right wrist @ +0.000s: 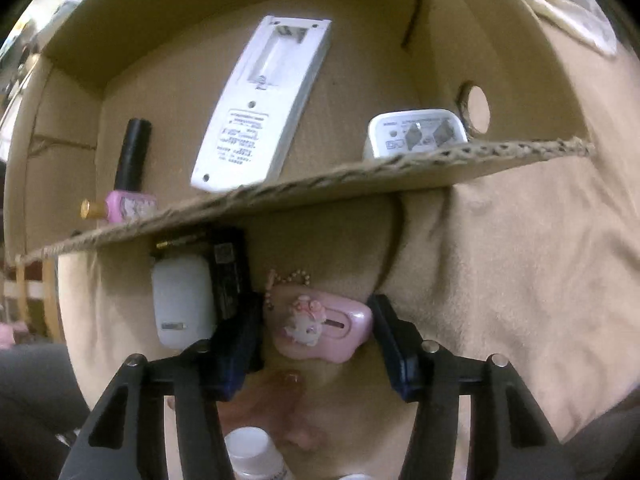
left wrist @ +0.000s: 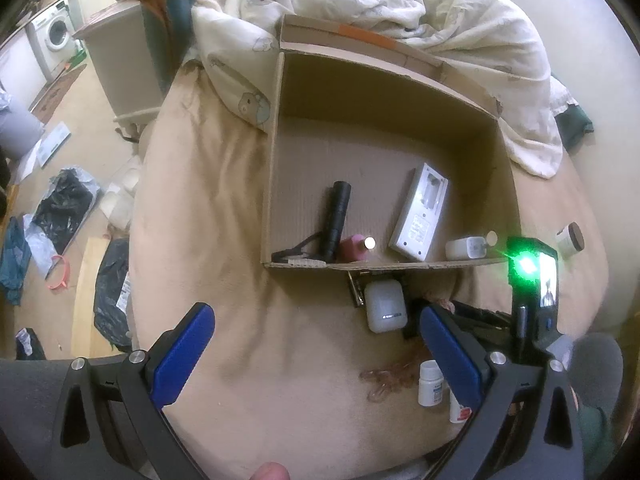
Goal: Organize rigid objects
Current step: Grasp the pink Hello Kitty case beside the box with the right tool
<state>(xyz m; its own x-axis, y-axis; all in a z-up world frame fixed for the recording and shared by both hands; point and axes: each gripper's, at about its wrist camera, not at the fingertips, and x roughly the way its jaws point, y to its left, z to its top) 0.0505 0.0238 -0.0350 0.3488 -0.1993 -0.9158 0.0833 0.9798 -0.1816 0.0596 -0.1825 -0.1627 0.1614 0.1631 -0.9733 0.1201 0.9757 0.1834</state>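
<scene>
Beside cardboard box (right wrist: 360, 176), right gripper (right wrist: 316, 344) jaws sit around pink kitty charm (right wrist: 320, 328); squeeze unclear. Left gripper (left wrist: 316, 356) jaws wide, empty.

- Cardboard box (right wrist: 360, 176): open-topped, on the bed, its near wall edge frayed.
- White remote (right wrist: 260, 104): face-down inside the box, battery bay uncovered, slanting toward 1 o'clock.
- Black torch (right wrist: 134, 152): lying at 9 o'clock of the remote.
- Pink nail-polish bottle (right wrist: 128, 206): on its side, gold cap pointing to 9 o'clock.
- White charger plug (right wrist: 416, 134): in the box at 3 o'clock of the remote.
- White earbud case (right wrist: 182, 300): outside the box, against a black pack (right wrist: 230, 276).
- Pink cat charm case (right wrist: 324, 324): on the bed, outside the box, bead chain at 11 o'clock.
</scene>
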